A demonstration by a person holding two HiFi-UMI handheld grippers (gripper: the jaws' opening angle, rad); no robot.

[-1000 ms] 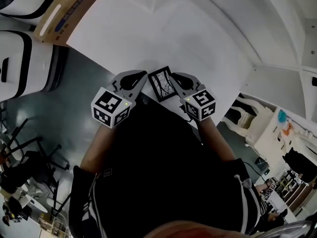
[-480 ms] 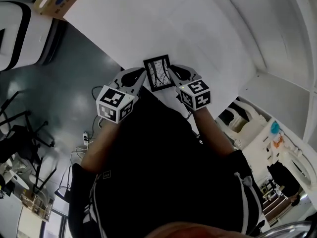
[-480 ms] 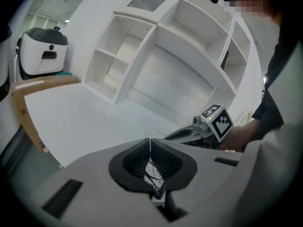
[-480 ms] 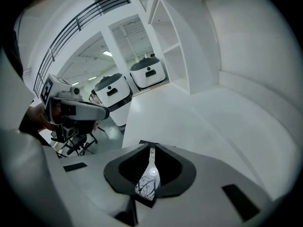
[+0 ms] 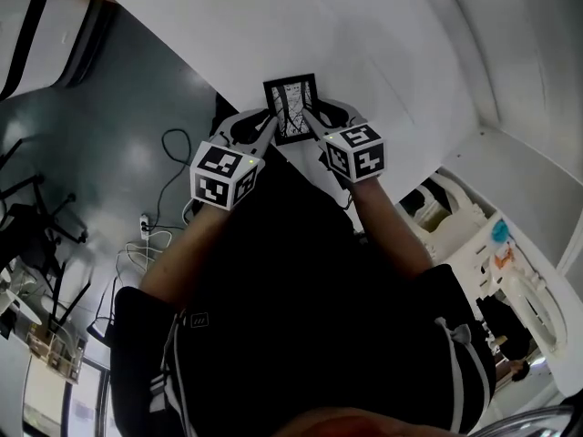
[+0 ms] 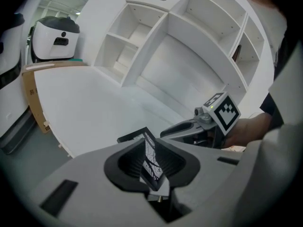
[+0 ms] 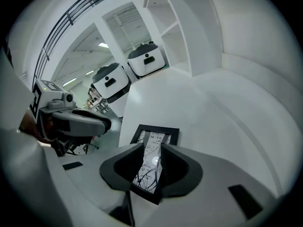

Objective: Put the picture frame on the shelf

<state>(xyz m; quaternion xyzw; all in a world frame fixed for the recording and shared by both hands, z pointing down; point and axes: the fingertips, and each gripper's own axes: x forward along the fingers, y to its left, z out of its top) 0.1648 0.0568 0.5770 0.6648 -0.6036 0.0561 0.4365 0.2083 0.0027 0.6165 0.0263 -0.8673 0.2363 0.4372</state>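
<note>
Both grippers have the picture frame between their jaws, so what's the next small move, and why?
Probably open the left gripper fully, then draw both straight back. The picture frame seems to rest on the white surface; both pairs of jaws have just been opening with it between them, the right gripper loose, the left close against it.

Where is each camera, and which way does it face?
Head view: on the head, looking down; frame, left gripper, right gripper, arms, torso.
Left gripper view: on that gripper, facing the shelf; right gripper visible.
Right gripper view: on that gripper, facing the table; left gripper visible.
Shared: frame between jaws that have just been opening.
</note>
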